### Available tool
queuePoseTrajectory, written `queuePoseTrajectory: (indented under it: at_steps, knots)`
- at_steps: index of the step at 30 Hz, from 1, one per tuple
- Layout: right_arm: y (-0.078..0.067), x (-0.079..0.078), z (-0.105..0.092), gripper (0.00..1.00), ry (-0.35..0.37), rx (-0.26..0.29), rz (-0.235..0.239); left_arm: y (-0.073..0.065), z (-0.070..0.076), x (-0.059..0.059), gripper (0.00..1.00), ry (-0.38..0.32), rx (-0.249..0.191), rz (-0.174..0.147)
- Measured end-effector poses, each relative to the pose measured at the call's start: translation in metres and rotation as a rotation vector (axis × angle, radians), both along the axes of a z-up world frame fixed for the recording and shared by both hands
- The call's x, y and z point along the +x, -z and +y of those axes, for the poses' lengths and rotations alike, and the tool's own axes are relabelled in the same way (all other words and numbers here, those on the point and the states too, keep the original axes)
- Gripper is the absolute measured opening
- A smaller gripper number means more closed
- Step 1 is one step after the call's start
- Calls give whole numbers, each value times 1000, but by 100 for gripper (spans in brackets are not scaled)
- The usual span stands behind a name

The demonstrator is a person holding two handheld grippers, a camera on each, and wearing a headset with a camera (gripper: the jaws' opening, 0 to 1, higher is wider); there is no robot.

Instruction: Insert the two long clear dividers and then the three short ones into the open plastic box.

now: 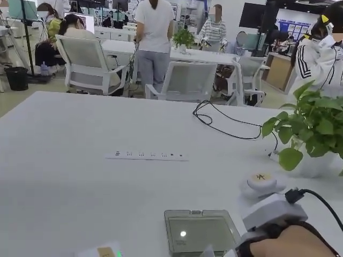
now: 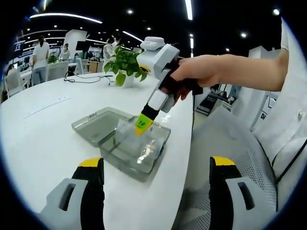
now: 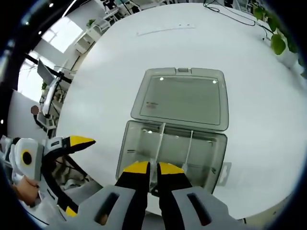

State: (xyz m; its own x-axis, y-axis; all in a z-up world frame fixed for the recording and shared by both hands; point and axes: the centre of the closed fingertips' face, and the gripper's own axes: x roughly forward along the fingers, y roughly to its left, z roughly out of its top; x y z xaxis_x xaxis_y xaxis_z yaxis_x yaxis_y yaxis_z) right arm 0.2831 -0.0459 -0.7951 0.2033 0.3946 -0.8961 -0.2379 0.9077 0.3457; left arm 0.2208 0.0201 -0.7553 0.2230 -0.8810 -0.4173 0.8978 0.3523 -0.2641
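right gripper [image 3: 149,166] pinched almost closed on a clear divider [image 3: 159,143] standing in the open plastic box [image 3: 123,153], lid [image 3: 180,98] flopped flat at 12 o'clock, left gripper [image 2: 157,162] gaping wide, nothing in it

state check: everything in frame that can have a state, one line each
clear grey plastic box: open
hinged lid: folded back flat
clear plastic divider: upright in the box, pinched at its near end
second clear divider: upright in the box, free
right gripper: fingers shut on the first divider
left gripper: fingers wide open, holding nothing
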Motion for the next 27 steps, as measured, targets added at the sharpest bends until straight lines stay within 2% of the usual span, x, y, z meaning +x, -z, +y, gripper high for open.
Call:
queuePoseTrajectory:
  at_steps: [4,15,22,27]
  knots:
    - [-1,1,2,7,-45,-42,-18,0,0,0,92,0,1,0]
    - [3,-2,6,7,-103,-91,-46,1,0,1,93,-8,0,0]
    - [5,-1,10,8,-109,-65,-49,2,0,0,94,-7,4,1]
    - [14,-2,15,9,-120,-37,-56,1,0,0,94,-12,2,1]
